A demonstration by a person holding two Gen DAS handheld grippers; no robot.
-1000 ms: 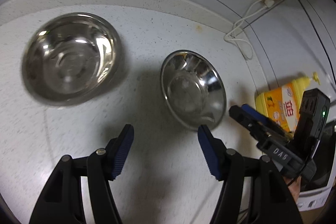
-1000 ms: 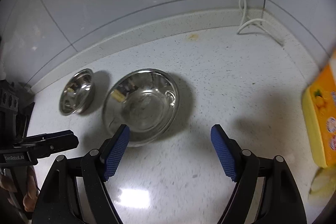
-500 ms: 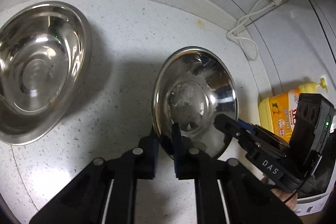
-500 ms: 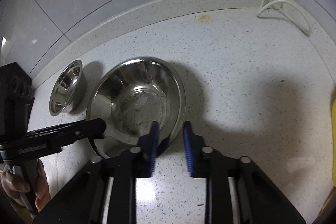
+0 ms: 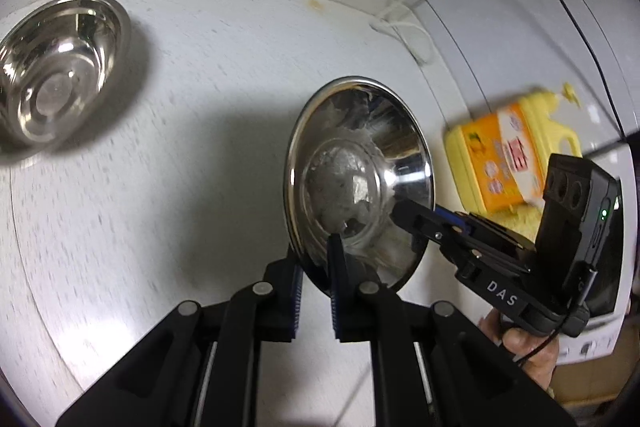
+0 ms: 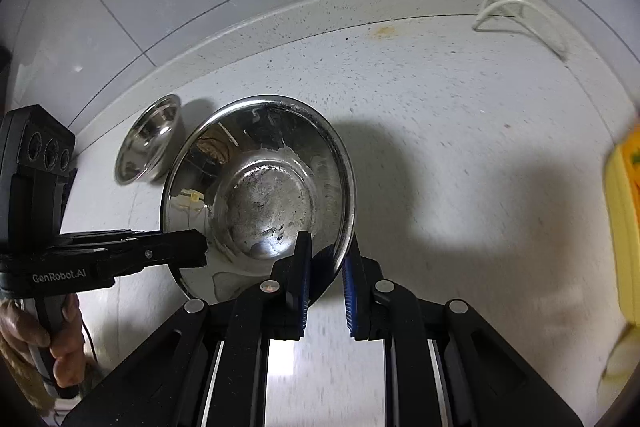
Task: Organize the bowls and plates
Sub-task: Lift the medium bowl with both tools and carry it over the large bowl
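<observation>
Bowl held: the big steel bowl (image 6: 260, 195) is pinched at its near rim by both grippers, one on each side.
Left gripper (image 5: 314, 259): its fingers are clenched on the bowl's rim, one blue pad inside and one outside.
Right gripper (image 6: 326, 259): its fingers are clenched on the same bowl's rim, further round toward the yellow bottle.
What changed: a second ago both pairs of fingers stood wide apart and the bowl was free. Now both have snapped tight on it.
What that means: I think the bowl is ready to be lifted and put with the other one.
Where the bowl is: on the white worktop (image 6: 460, 147), near the front, with its far rim pointing to the wall.
Other bowl: a second steel bowl (image 5: 56, 83) sits on the worktop to the left of the held bowl, apart from it.
Count: two bowls, no plates seen, two grippers.
Other things: one yellow bottle (image 5: 508, 155) lies to the right of the held bowl. A white cable (image 6: 516, 15) hangs behind it by the wall.
</observation>
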